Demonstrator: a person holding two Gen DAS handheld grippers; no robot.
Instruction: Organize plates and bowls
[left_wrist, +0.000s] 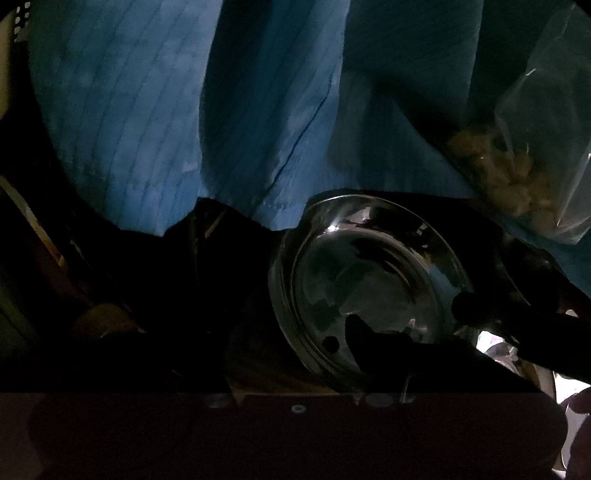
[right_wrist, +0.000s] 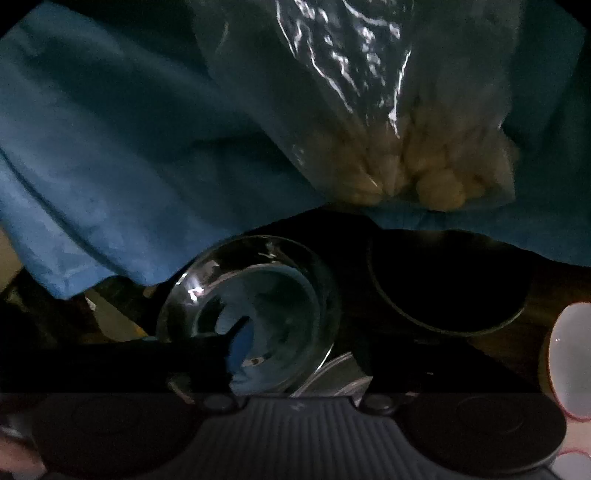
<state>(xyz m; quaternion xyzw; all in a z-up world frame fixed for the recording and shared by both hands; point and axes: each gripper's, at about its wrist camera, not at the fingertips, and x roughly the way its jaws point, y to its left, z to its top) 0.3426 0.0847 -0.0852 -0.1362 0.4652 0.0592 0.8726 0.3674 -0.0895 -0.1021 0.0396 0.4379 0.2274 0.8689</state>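
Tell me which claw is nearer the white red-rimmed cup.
Right. The right claw is at the steel bowl's edge on the cup's side; the left claw is at its far edge.

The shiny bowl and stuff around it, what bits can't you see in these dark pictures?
- Steel bowl, left wrist view: near rim hidden behind a dark tool finger.
- Whether either tool grips the bowl: too dark in both views.
- Dark round dish, right wrist view: inside lost in shadow.
- White dish: cut off by the right edge.
- Plastic bag: pale lumps inside, too blurred to name.
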